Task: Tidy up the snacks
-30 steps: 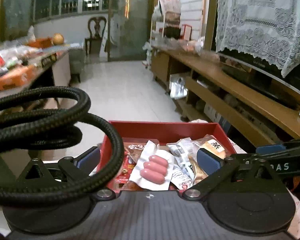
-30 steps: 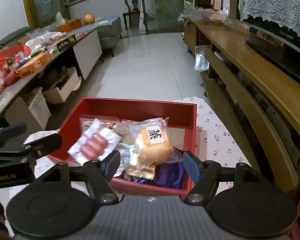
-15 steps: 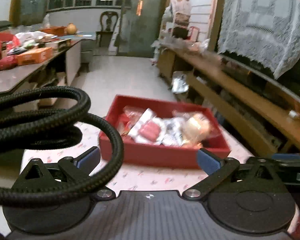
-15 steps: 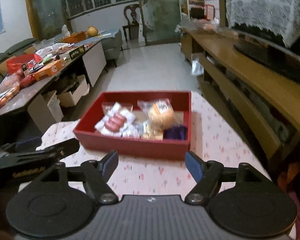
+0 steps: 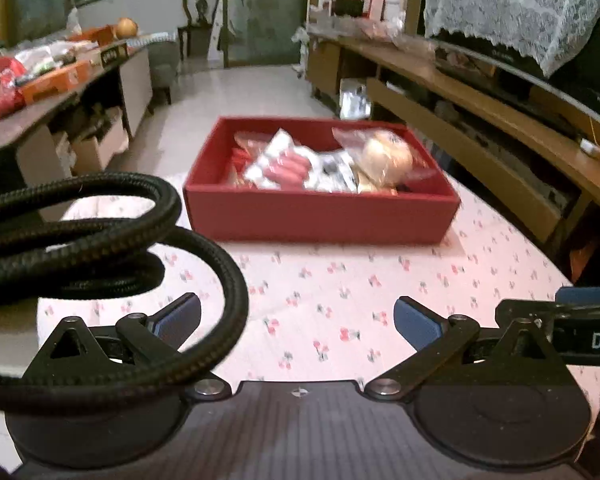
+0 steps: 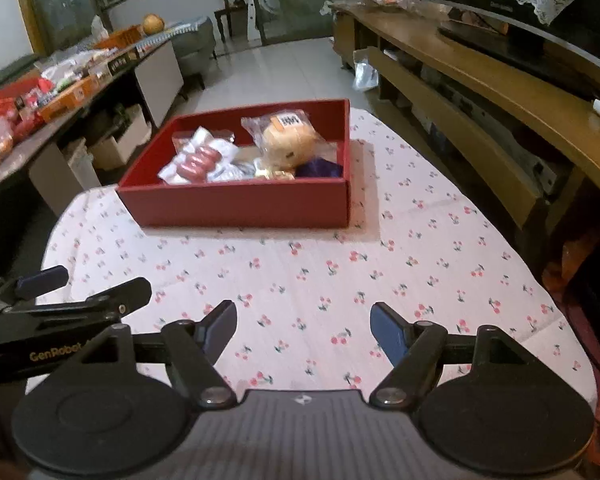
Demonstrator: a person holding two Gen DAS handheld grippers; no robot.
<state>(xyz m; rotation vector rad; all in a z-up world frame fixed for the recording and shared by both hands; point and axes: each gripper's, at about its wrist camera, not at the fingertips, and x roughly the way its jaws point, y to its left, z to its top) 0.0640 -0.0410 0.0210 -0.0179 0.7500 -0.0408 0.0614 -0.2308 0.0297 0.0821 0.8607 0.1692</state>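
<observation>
Both tools level, agape — red box (image 6: pixel 240 204) ahead

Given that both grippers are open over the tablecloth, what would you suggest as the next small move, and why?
Probably rest and end the pass: every snack in view, such as the sausage pack and bun, lies inside the red box; the left gripper and right gripper hold nothing, and the tablecloth bears no loose packets.

The bench (image 6: pixel 420 264) wore a white cloth printed with small cherries. A red box (image 6: pixel 240 204) of packaged snacks sat directly on it, toward its far end.
</observation>
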